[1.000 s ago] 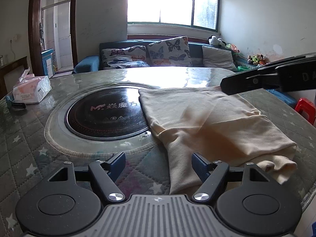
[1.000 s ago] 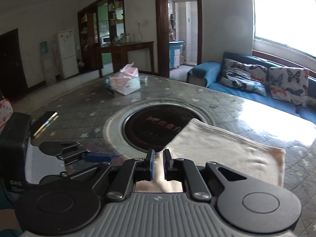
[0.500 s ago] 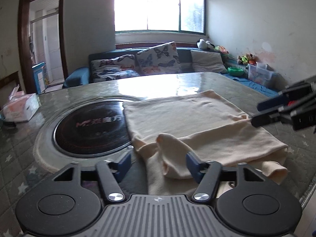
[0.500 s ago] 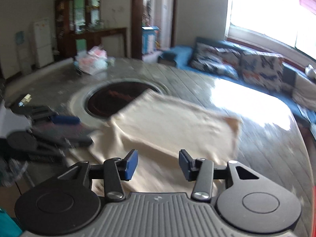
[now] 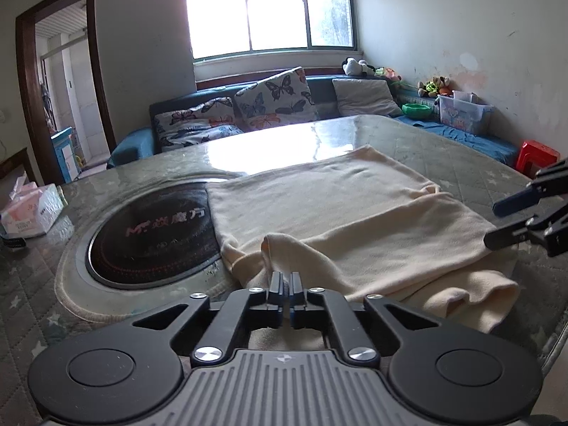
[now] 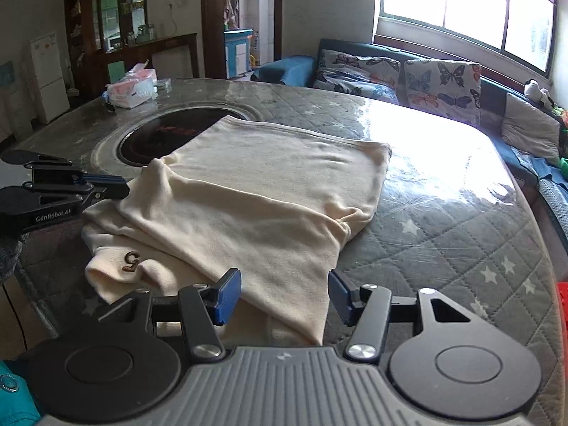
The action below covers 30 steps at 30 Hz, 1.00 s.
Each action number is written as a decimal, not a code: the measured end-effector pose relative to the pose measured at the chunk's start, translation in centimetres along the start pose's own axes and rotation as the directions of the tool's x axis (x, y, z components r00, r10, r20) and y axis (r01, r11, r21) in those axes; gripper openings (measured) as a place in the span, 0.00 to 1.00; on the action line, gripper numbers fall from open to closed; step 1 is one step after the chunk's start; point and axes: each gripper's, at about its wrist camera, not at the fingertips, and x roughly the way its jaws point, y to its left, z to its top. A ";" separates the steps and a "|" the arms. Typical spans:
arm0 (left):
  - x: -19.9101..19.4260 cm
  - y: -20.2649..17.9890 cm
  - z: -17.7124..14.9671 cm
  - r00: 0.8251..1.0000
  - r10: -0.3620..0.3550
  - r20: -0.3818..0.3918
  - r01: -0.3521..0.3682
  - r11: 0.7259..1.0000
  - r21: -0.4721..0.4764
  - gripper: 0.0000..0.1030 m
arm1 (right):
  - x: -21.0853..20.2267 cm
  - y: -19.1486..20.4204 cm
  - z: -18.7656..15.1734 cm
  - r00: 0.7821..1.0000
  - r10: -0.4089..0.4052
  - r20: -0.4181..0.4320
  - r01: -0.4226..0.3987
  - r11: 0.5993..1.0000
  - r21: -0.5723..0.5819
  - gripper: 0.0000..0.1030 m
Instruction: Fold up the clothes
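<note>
**A:** Start with the left wrist view. What does the left gripper (image 5: 286, 285) have?

**B:** Its jaws are pressed together on a raised fold of the cream garment (image 5: 340, 220), at the cloth's near left corner. The garment lies partly folded on the quilted table (image 5: 461, 163), its left edge overlapping the round black cooktop (image 5: 152, 234). The right gripper (image 5: 504, 222) shows at the right edge of the view, spread, beside the cloth's right edge.

**A:** And from the right wrist?

**B:** The right gripper (image 6: 280, 296) has just been opening; its blue pads (image 6: 227, 296) stand apart with the garment's (image 6: 255, 191) near edge lying between them, not pinched. At the left, the left gripper (image 6: 119, 188) holds the corner of the upper layer. A small brown mark (image 6: 130, 261) sits on the lower layer. A tissue pack (image 6: 131, 88) rests at the table's (image 6: 443, 248) far side.
</note>
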 end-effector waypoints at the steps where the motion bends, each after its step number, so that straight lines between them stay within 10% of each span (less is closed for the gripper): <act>1: -0.3 0.0 0.0 1.000 0.003 0.001 -0.003 1.000 -0.005 0.02 | 0.1 0.1 -0.1 1.000 0.008 -0.003 -0.008 1.000 0.001 0.54; 30: 4.3 0.4 1.5 0.996 -0.028 -0.084 0.023 0.998 -0.052 0.07 | 4.8 -0.1 2.6 0.998 0.062 0.011 -0.062 0.998 -0.016 0.53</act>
